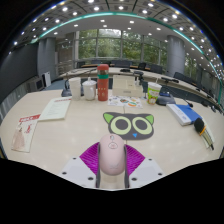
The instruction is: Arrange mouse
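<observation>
Item: white mouse (pixel 112 152), lying lengthwise between the two fingers of the gripper (pixel 112 172), its nose pointing away from the camera and its tail end reaching back toward the gripper body. The purple pads (pixel 90 156) flank the mouse on either side and lie right against its flanks; whether they actually press on it or leave a sliver of gap cannot be told. Just beyond the mouse: a dark cat-face mouse mat (pixel 129 124) with teal ears and large pale eyes, flat on the pale table (pixel 70 135); the mouse's nose reaches about to the mat's near edge. Beyond the mat, toward the far side of the table: a red bottle (pixel 103 82), upright, with a light-coloured cup (pixel 89 90) just beside it on the left. Right of the bottle: a yellow-green cup (pixel 153 93), with small flat items between them too small to identify. Left of the mouse mat, well apart: a stack of papers or a book (pixel 55 108); nearer and further left, a white packet with red print (pixel 27 132) at the table edge. Right of the mat: a blue-and-white flat item (pixel 184 113) and a dark tool with a yellow-green handle (pixel 203 131), its far end cut off. Open table lies between the mat and the papers and directly to either side of the fingers. Background: office desks, chairs and windows, detail indistinct.
</observation>
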Demonstrator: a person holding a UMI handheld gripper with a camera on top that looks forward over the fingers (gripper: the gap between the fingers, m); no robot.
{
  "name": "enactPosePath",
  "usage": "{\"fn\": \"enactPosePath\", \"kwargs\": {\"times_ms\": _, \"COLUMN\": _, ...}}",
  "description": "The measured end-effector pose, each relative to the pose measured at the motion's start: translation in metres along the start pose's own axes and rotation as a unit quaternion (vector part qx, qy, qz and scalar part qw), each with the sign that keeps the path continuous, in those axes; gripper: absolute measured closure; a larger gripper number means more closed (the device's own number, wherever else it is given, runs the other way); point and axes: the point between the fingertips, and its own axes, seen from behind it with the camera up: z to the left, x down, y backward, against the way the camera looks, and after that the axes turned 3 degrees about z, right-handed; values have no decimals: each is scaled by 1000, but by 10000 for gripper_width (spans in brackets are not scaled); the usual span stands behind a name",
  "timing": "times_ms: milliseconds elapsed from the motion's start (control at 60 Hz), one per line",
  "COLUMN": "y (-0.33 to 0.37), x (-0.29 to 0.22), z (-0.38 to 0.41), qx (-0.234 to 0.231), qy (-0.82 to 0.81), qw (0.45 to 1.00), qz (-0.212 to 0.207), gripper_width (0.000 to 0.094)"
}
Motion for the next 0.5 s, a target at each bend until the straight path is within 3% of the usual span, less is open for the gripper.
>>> {"fn": "enactPosePath", "kwargs": {"times_ms": 117, "y": -8, "x": -71, "z": -28, "qx": 8, "qy": -19, "qw": 999, "qz": -46, "gripper_width": 618}}
{"fn": "enactPosePath", "kwargs": {"times_ms": 217, "y": -39, "x": -112, "z": -55, "qx": 13, "qy": -31, "qw": 998, "qz": -59, "gripper_width": 619}}
{"fn": "enactPosePath", "kwargs": {"times_ms": 333, "y": -95, "x": -115, "z": -82, "qx": 16, "qy": -52, "qw": 998, "qz": -31, "gripper_width": 619}}
{"fn": "enactPosePath", "kwargs": {"times_ms": 500, "y": -161, "x": -71, "z": -90, "qx": 13, "qy": -56, "qw": 998, "qz": 31, "gripper_width": 593}}
